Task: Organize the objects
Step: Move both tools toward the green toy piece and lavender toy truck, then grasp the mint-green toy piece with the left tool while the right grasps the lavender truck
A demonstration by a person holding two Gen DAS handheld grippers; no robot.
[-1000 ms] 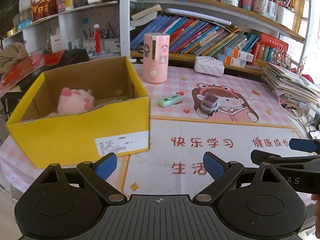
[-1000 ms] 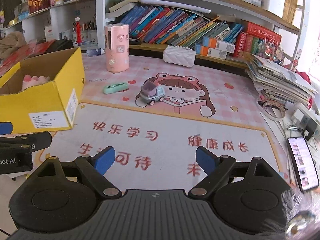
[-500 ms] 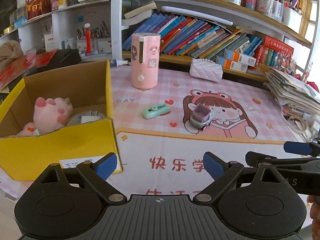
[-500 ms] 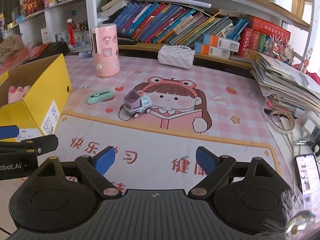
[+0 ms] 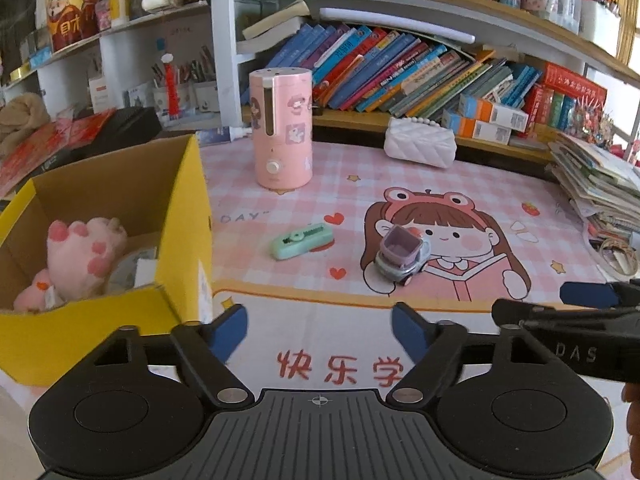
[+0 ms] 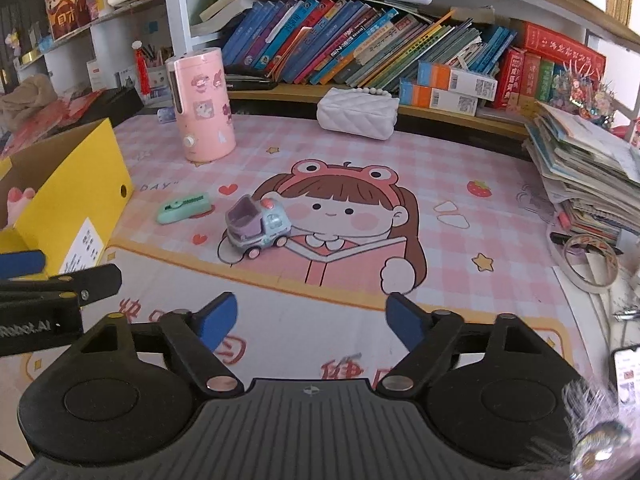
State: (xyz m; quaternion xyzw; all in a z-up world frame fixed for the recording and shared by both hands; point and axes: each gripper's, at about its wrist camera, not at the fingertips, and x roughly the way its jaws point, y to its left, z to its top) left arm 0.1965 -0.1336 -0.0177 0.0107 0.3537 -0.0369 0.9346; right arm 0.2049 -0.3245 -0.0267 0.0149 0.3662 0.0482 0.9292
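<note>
A yellow cardboard box (image 5: 188,216) stands at the left with a pink plush paw (image 5: 84,256) inside; the box also shows in the right wrist view (image 6: 84,188). A small purple and grey toy truck (image 5: 402,258) (image 6: 256,226) and a mint-green flat gadget (image 5: 302,240) (image 6: 184,208) lie on the pink cartoon mat (image 5: 460,192). My left gripper (image 5: 320,330) is open and empty, short of both. My right gripper (image 6: 310,320) is open and empty, with the truck ahead to its left.
A pink cylindrical appliance (image 5: 280,130) and a white quilted purse (image 5: 420,146) stand at the back by the bookshelf. A stack of papers (image 6: 588,172) and a tape roll (image 6: 590,264) sit at the right. A phone (image 6: 628,372) lies at the right edge.
Both grippers have moved forward and to the right over the mat. The box has slid toward the left of the views and the truck and green gadget are nearer.
</note>
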